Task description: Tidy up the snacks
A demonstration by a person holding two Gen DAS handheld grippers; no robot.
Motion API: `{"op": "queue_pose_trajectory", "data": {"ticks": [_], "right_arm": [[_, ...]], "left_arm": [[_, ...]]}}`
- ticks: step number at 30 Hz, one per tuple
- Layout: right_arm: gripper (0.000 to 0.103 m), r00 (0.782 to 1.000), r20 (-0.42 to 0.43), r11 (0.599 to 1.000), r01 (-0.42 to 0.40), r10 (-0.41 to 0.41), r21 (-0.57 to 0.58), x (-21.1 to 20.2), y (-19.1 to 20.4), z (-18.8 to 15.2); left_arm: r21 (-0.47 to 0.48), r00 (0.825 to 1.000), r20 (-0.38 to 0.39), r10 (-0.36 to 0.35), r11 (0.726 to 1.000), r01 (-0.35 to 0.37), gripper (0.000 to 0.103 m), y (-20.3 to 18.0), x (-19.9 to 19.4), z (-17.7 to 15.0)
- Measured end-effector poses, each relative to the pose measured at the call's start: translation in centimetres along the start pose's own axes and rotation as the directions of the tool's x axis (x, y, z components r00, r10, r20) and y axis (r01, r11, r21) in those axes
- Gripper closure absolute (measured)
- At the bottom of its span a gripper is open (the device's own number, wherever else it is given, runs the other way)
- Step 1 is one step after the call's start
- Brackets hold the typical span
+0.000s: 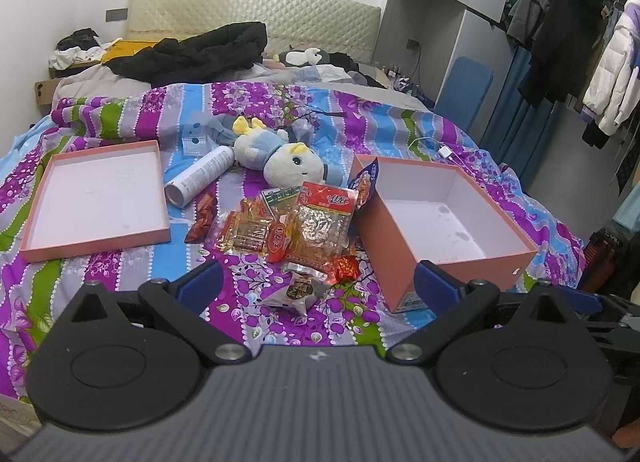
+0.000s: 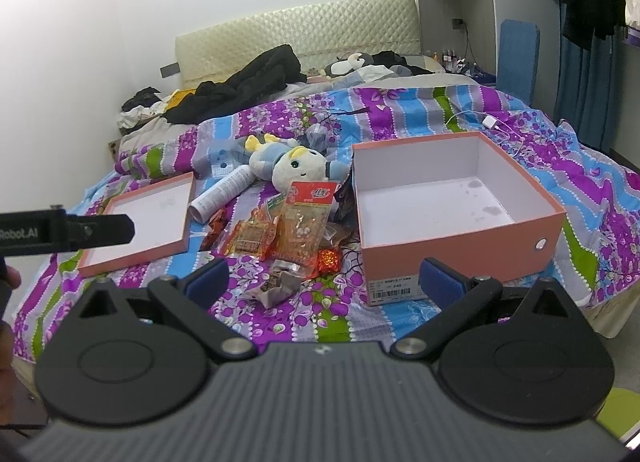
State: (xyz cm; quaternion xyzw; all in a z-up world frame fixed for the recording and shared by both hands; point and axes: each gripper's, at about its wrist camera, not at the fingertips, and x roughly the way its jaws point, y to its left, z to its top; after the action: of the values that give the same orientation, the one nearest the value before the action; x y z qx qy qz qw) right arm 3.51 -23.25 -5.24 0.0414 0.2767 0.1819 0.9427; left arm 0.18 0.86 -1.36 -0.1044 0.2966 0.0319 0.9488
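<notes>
A heap of snack packets [image 1: 288,226] [image 2: 288,230] lies on the patterned bedspread between two pink boxes. A red-topped packet [image 1: 326,214] [image 2: 308,214] sits highest, and a grey wrapped snack [image 1: 298,292] [image 2: 278,284] lies nearest me. The deep pink box [image 1: 444,222] [image 2: 456,214] stands empty to the right of the heap. Its shallow lid [image 1: 96,198] [image 2: 144,222] lies upturned on the left. My left gripper [image 1: 316,282] hovers open before the heap, holding nothing. My right gripper [image 2: 324,280] is open too, just short of the box's labelled front corner.
A plush toy [image 1: 276,154] [image 2: 292,162] and a white cylinder [image 1: 200,174] [image 2: 224,192] lie behind the snacks. Black clothing [image 1: 200,54] is piled near the headboard. A charger cable [image 1: 440,148] lies behind the box. Clothes hang at the right [image 1: 580,42]. The left gripper's body [image 2: 68,232] juts in from the left.
</notes>
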Motion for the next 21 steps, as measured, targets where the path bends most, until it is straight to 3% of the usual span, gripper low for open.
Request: {"op": "queue_pose_trajectory", "data": {"ticks": [12, 21], "right_arm": [[0.000, 1.000, -0.030, 1.000, 0.005, -0.005, 0.001, 1.4, -0.3, -0.7], [0.000, 0.998, -0.056, 1.000, -0.014, 0.015, 0.014, 5.1, -0.4, -2.8]], "left_arm": [[-0.017, 0.999, -0.040, -0.019, 1.000, 0.018, 0.000, 0.6, 2.0, -0.8], [-0.002, 0.999, -0.039, -0.032, 1.000, 0.032, 0.000, 1.9, 5.8, -1.3]]}}
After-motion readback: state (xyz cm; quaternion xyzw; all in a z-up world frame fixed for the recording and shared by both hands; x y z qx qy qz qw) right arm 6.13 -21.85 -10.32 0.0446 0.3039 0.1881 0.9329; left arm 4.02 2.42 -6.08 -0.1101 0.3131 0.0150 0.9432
